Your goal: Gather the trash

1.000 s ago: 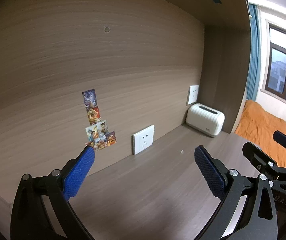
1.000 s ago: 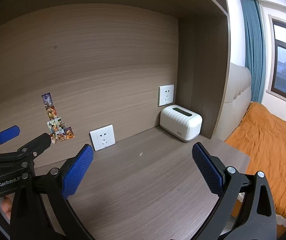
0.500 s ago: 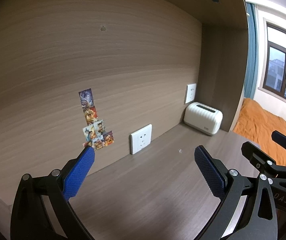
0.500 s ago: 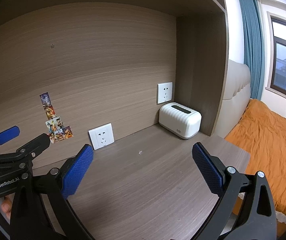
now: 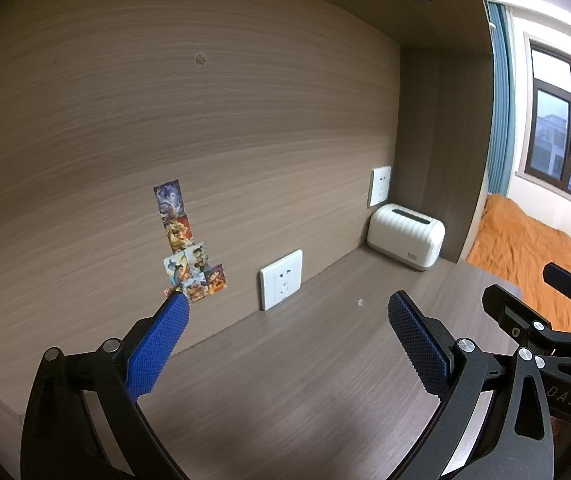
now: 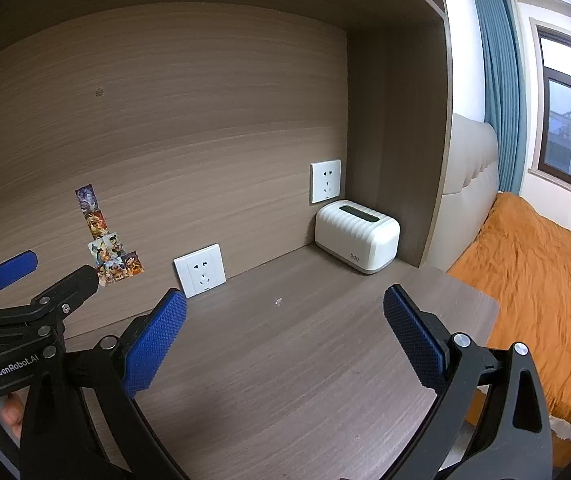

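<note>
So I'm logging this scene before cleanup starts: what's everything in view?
Scrap: one, tiny, white, mid-desk.
Box: one, cream, ribbed, back right corner.
Sockets: two, white, on back panel.
Stickers: a colourful cluster, on panel, left.
Desk: one, brown wood.
Bed cover: orange, right of desk.
Curtain: blue, by window.
Left gripper: open, empty, blue pads.
Right gripper: open, empty, blue pads.

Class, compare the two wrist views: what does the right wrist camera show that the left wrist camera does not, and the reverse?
Only the right wrist view shows the padded headboard, a fingertip at its lower left, and the left gripper from the side. Only the left wrist view shows the right gripper from the side. Both show the desk, a tiny white scrap, two sockets, the stickers, the white box, the orange bedding and open jaws.
</note>
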